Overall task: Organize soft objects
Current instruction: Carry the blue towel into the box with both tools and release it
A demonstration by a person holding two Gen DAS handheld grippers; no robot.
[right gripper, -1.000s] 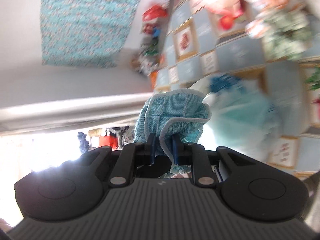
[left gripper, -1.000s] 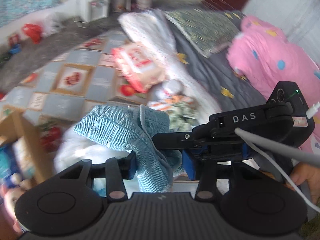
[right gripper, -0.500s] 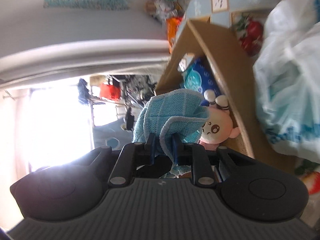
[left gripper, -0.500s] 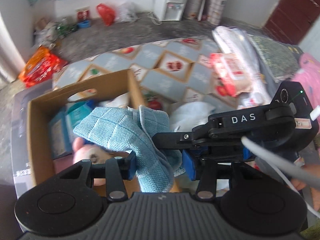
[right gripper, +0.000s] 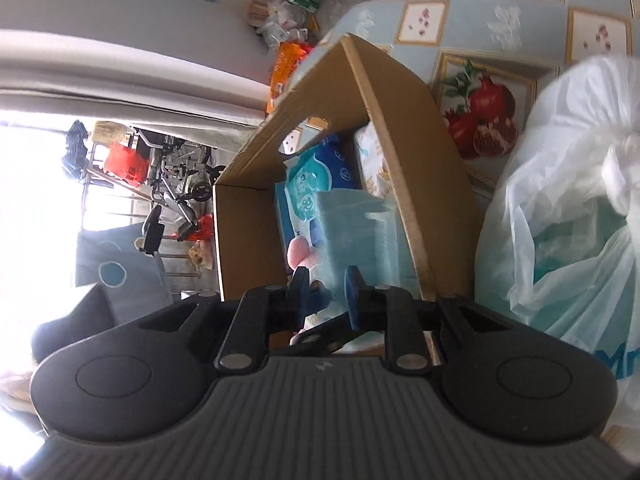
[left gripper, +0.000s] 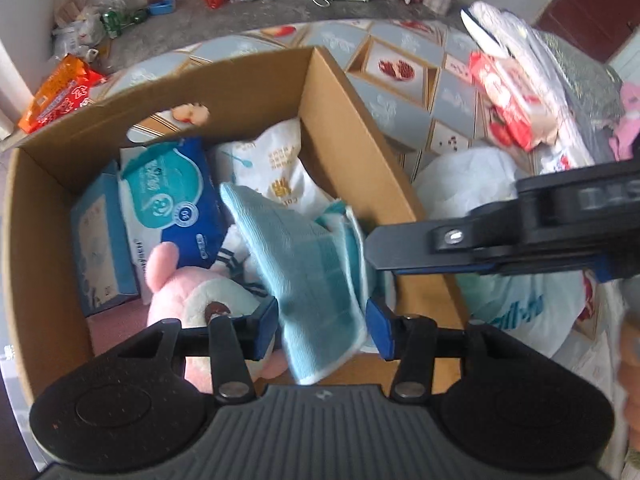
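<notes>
Cloth (left gripper: 316,276) between left tool (left gripper: 322,322) pads; right tool (right gripper: 326,294) opening, empty; wipes pack (left gripper: 176,200) marked "80".

Looking steeply down from just above the cardboard box (left gripper: 352,128) in the left wrist view; peering in at a shallower slant, rolled sideways, from close beside its outer wall in the right wrist view; sharing its interior
</notes>
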